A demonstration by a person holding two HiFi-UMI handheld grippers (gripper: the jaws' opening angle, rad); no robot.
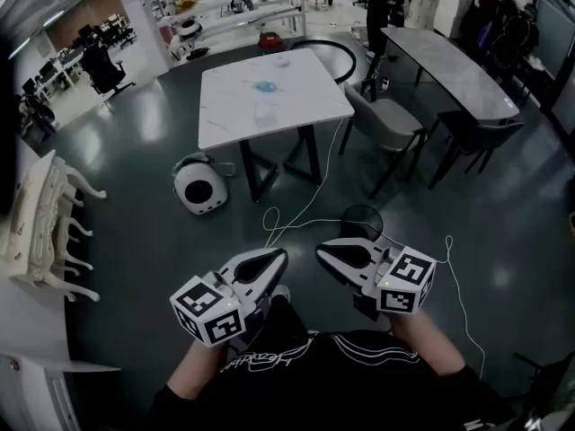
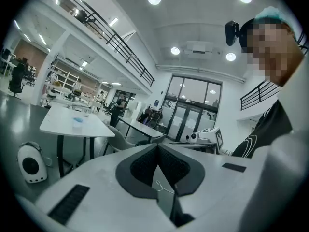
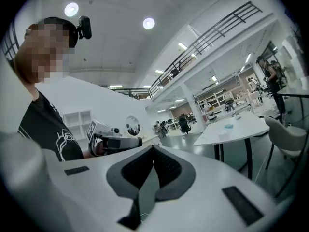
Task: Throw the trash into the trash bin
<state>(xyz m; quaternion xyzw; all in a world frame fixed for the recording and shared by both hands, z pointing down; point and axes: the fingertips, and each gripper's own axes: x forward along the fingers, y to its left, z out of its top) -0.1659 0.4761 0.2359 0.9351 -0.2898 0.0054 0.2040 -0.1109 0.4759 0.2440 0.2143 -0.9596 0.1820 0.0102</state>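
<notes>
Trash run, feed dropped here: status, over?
Shut, empty: left hand-held gripper, right hand-held gripper. On white table: blue trash, untouched. Ahead: floor cable.

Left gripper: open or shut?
Shut. The left gripper shows its pads meeting at the tips, with nothing between them.

The left tongs (image 1: pixel 277 259) and right tongs (image 1: pixel 323 253) are both white shells with dark grey dimpled pads (image 2: pixel 142 166), and the marker cubes (image 1: pixel 208 311) are black-and-white squares. The worktop (image 1: pixel 269 115) is white, kinda marbled, with a blue blob (image 1: pixel 265 86) on it. The floor (image 1: pixel 135 214) is glossy dark grey-green. The shirt (image 1: pixel 314 375) is black with white line print, and the cable (image 1: pixel 305 206) is white.
</notes>
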